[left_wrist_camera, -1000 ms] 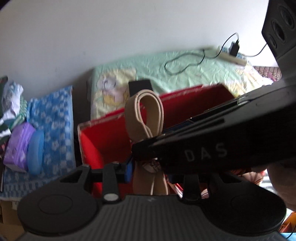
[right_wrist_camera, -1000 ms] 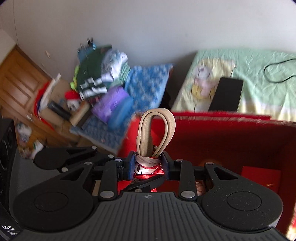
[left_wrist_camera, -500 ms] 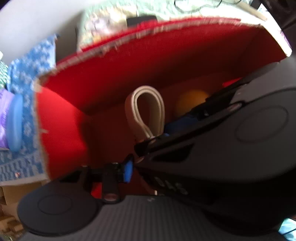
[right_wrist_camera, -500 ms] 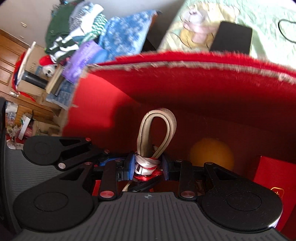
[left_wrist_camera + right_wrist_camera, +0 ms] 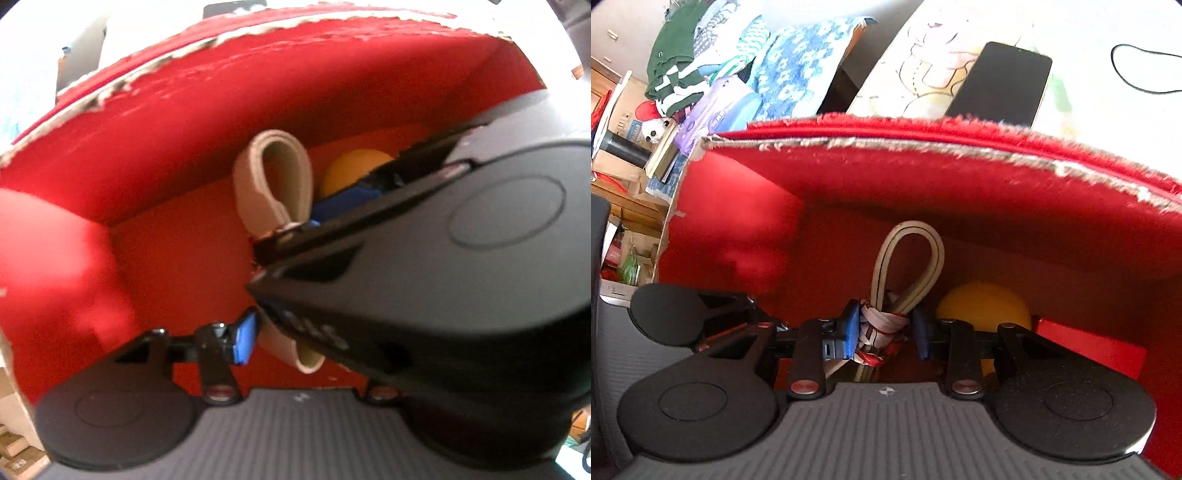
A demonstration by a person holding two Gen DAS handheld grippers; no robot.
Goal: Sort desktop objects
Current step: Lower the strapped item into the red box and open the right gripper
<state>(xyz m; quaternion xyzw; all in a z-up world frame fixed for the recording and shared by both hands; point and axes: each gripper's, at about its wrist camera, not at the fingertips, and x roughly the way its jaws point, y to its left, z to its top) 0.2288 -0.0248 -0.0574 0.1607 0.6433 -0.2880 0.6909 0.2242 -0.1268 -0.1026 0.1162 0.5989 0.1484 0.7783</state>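
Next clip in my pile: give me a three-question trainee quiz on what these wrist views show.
1. True or false: the right hand-held gripper clamps the beige looped strap.
2. The round yellow ball lies where? A) on the bedsheet B) inside the red cardboard box
3. Fill in: the flat black device lies ___ the box.

Key: 1 true; 2 B; 3 outside

left wrist: steeply down, close | right wrist: same | shared: red box [image 5: 332, 85] interior
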